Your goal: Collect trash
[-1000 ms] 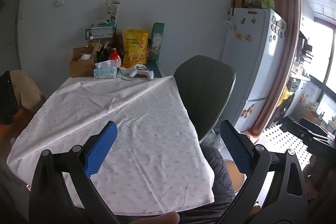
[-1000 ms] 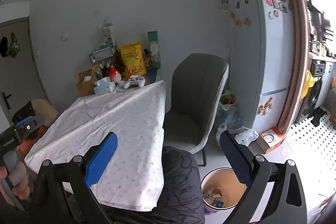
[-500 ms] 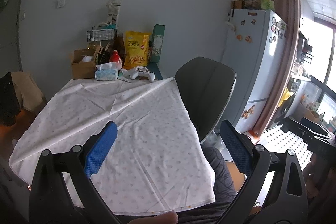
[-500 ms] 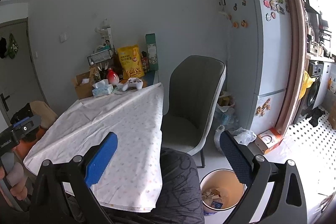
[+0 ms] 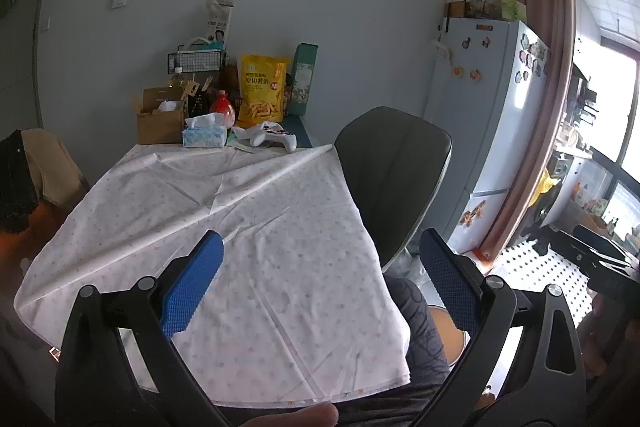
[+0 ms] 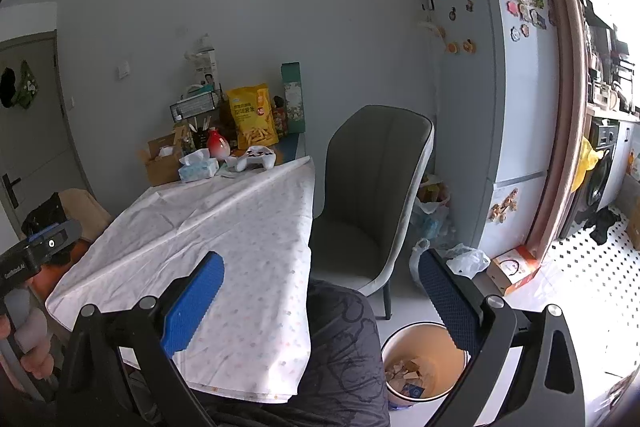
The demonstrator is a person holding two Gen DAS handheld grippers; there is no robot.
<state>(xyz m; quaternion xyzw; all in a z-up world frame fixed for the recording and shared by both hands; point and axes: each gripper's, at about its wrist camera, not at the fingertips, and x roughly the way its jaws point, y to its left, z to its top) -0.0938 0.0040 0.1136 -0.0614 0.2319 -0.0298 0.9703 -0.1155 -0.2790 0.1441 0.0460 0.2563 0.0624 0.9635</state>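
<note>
A round waste bin (image 6: 424, 363) with an orange inside stands on the floor by my knee, holding paper scraps; its rim (image 5: 456, 343) also peeks out in the left wrist view. My left gripper (image 5: 320, 279) hangs open above the near part of the white dotted tablecloth (image 5: 224, 219), nothing between its blue pads. My right gripper (image 6: 320, 297) is open too, held above my lap between the table edge and the bin. A small flat paper piece (image 5: 240, 147) lies at the cloth's far edge, by a white cloth-like heap (image 5: 250, 131).
At the table's far end sit a tissue box (image 5: 204, 137), a white game controller (image 5: 278, 141), a yellow snack bag (image 5: 262, 93), a cardboard box (image 5: 160, 117) and a red bottle (image 5: 222, 107). A grey chair (image 6: 372, 203) stands right of the table, a fridge (image 6: 492, 115) beyond it, bags (image 6: 464, 261) on the floor.
Both cameras have drifted slightly; the table clutter sits a little lower in the views. Both grippers stay open and empty.
</note>
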